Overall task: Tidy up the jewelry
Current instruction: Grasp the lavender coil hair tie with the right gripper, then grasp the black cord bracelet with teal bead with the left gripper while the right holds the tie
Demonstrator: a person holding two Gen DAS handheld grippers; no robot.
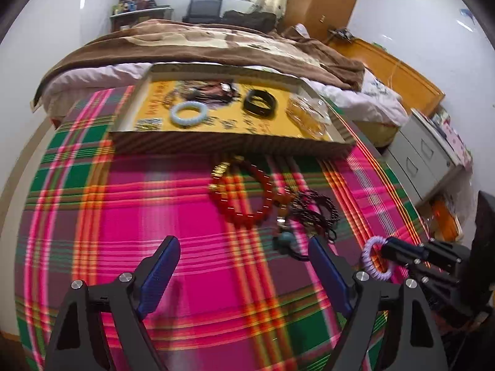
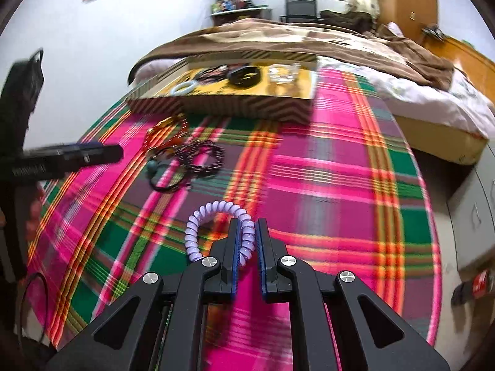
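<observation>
Hovering over the plaid cloth (image 1: 191, 222) that covers the table, the left tongs (image 1: 244, 258) gape wide with nothing between their blue pads (image 1: 162, 273). Ahead of them and a little to the right lies a tangle of loose jewelry: a red bead bracelet (image 1: 244, 190) with gold spacers, touching a dark braided cord bracelet (image 1: 318, 208), with a teal bead (image 1: 284, 241) on a black cord nearest the tongs' right finger. Beyond the pile, across the cloth, sits the shallow box (image 1: 229, 145) with a zigzag-patterned wall and yellow floor; inside it, left to right, are a pale blue bangle (image 1: 189, 113), a heap of dark cords (image 1: 216, 89), a black bangle (image 1: 260, 102) and a clear plastic bag (image 1: 307, 114). The box's near wall stands between the loose pile and the sorted pieces. Further right, the right tongs (image 2: 247, 238) are pinched on a lavender spiral coil band (image 2: 213, 213), gripping one side of the loop while the rest arcs out to the left above the cloth, well apart from the box. Behind everything is a bed with a brown blanket (image 1: 191, 40), and grey drawers (image 1: 423, 154) stand at the far right.
</observation>
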